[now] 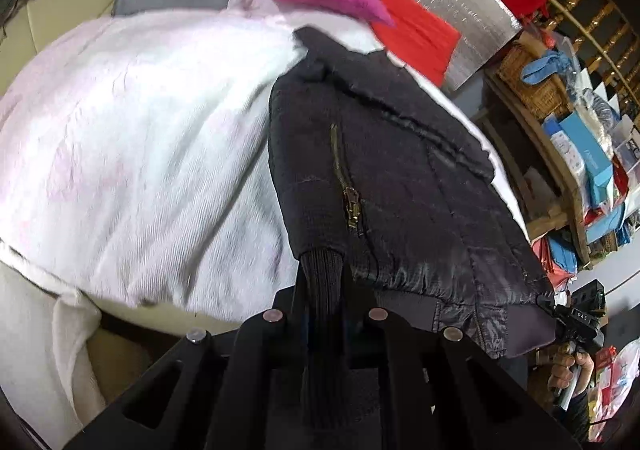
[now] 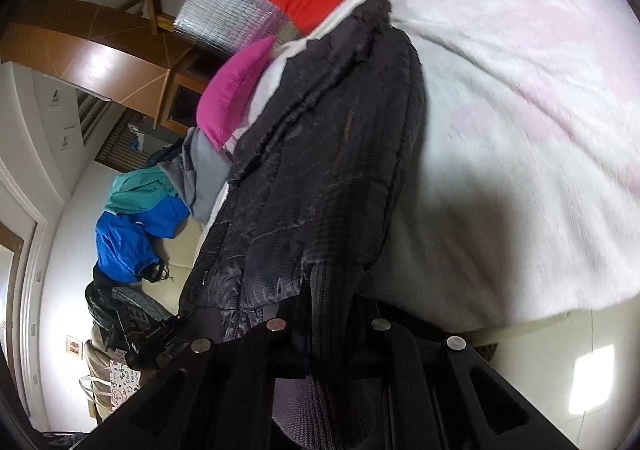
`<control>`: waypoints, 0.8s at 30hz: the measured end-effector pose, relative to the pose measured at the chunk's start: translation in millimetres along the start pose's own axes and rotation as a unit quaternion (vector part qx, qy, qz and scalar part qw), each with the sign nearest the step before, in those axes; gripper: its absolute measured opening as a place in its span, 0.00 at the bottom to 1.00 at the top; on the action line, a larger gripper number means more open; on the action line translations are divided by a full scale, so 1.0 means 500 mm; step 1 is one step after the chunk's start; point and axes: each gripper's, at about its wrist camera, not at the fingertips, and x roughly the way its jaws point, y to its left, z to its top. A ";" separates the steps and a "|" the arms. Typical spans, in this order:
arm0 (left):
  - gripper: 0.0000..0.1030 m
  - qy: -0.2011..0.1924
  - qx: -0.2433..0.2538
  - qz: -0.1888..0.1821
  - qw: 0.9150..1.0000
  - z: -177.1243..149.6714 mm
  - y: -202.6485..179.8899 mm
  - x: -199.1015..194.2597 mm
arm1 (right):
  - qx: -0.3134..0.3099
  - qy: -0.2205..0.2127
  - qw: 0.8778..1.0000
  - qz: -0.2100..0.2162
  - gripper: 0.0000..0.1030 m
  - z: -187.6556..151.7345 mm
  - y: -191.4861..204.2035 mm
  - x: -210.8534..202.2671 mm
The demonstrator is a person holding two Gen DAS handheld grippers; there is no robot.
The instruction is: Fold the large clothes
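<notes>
Both tongs are clamped on a black puffer jacket [image 1: 400, 185]: left tongs [image 1: 324, 314] and right tongs [image 2: 328, 324] each pinch a ribbed cuff (jacket on a white blanket [image 1: 152, 121]).

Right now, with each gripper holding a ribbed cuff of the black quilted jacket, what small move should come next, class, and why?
Probably carry both cuffs forward toward the collar. The left gripper and right gripper each pinch a ribbed cuff at the hem end of the black quilted jacket, which lies lengthwise on the white fleece blanket.
</notes>
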 end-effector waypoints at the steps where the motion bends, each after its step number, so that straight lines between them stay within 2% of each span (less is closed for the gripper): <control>1: 0.12 0.008 -0.008 0.000 1.000 0.001 0.009 0.014 | 0.001 0.005 1.000 -0.004 0.12 0.000 -0.007 0.008; 6: 0.14 0.022 -0.022 -0.004 1.000 -0.005 0.025 0.042 | 0.004 0.017 1.000 -0.006 0.16 -0.001 -0.027 0.028; 9: 0.20 0.025 -0.031 -0.013 0.999 -0.008 0.036 0.041 | 0.011 0.013 1.000 -0.003 0.24 -0.002 -0.036 0.027; 12: 0.31 0.027 -0.041 -0.016 0.999 -0.006 0.047 0.048 | 0.017 0.005 1.000 -0.002 0.35 0.002 -0.048 0.019; 13: 0.39 0.024 -0.039 -0.010 0.999 -0.002 0.046 0.051 | 0.019 0.002 1.000 -0.003 0.43 0.004 -0.053 0.017; 15: 0.43 0.020 -0.040 -0.005 0.999 0.007 0.046 0.060 | 0.023 -0.007 1.000 -0.004 0.57 0.012 -0.059 0.015; 22: 0.45 0.041 -0.067 -0.036 0.996 0.026 0.058 0.110 | 0.039 0.015 0.999 0.013 0.58 0.035 -0.071 0.057; 23: 0.43 0.042 -0.068 -0.036 0.996 0.025 0.056 0.112 | 0.039 0.020 0.999 0.014 0.48 0.036 -0.070 0.065; 24: 0.26 0.042 -0.065 -0.038 0.996 0.024 0.057 0.111 | 0.035 0.025 0.999 0.015 0.36 0.036 -0.068 0.072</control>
